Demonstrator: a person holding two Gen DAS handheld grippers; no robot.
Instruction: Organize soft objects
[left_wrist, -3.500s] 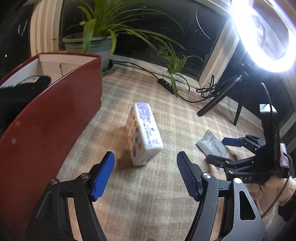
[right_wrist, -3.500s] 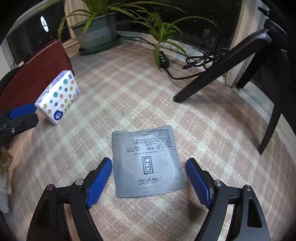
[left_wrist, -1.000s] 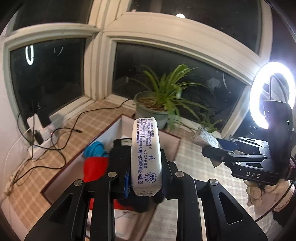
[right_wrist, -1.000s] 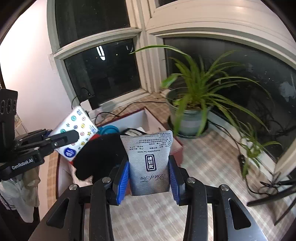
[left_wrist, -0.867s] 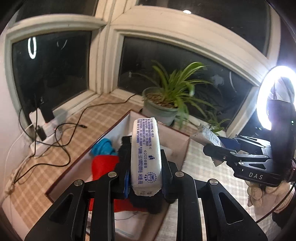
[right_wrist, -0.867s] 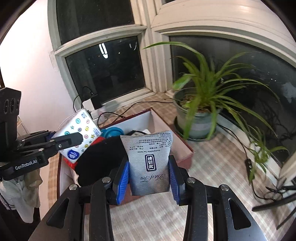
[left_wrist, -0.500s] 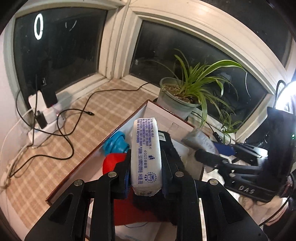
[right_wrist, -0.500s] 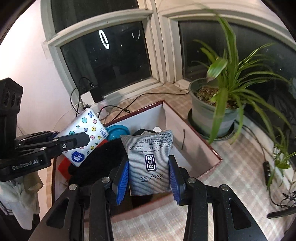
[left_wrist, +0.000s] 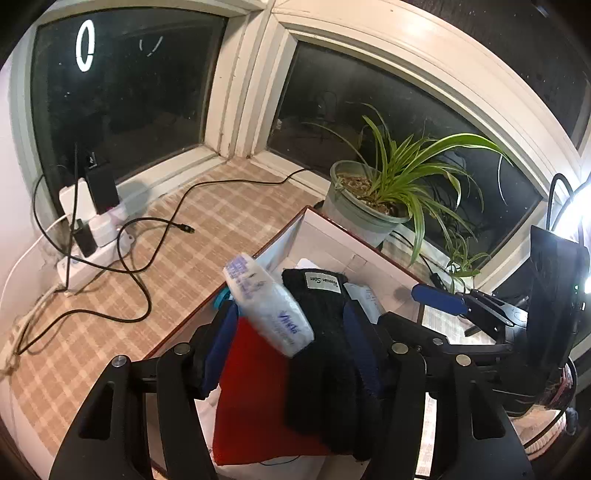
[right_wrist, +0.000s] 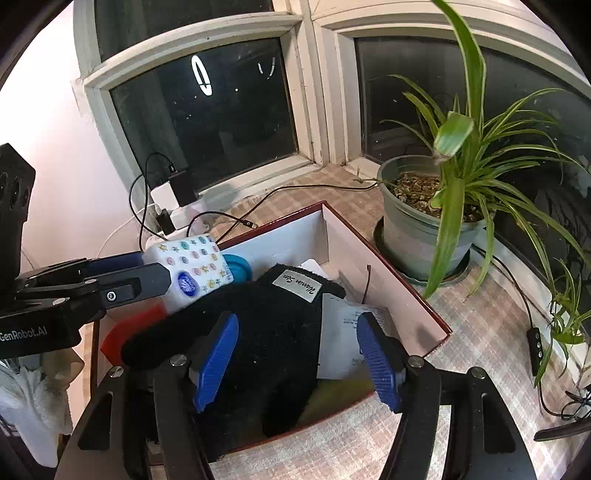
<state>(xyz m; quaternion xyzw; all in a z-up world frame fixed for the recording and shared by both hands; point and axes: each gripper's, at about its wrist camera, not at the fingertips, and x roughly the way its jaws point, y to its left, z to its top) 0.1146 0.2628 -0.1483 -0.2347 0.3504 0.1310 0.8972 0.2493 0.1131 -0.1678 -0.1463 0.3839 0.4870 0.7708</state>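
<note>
My left gripper (left_wrist: 291, 343) hangs open over the red box (left_wrist: 373, 251). The white tissue pack (left_wrist: 266, 302) tilts between its fingers, free of the pads, above a red cloth (left_wrist: 255, 387) and a black glove (left_wrist: 325, 332). In the right wrist view the pack (right_wrist: 192, 273) shows its dotted face beside the left gripper's finger (right_wrist: 122, 284). My right gripper (right_wrist: 299, 354) is open over the box (right_wrist: 384, 273). The grey sachet (right_wrist: 343, 339) lies in the box, partly under the glove (right_wrist: 266, 332).
A potted spider plant (right_wrist: 428, 218) stands just behind the box. A power strip with chargers and cables (left_wrist: 88, 229) lies on the checked mat at the left. A blue item (right_wrist: 238, 267) sits in the box. A ring light (left_wrist: 576, 218) glares at the right edge.
Both grippers have opened over the box. The tissue pack has tipped out of the left gripper. The grey sachet has dropped from the right gripper into the box.
</note>
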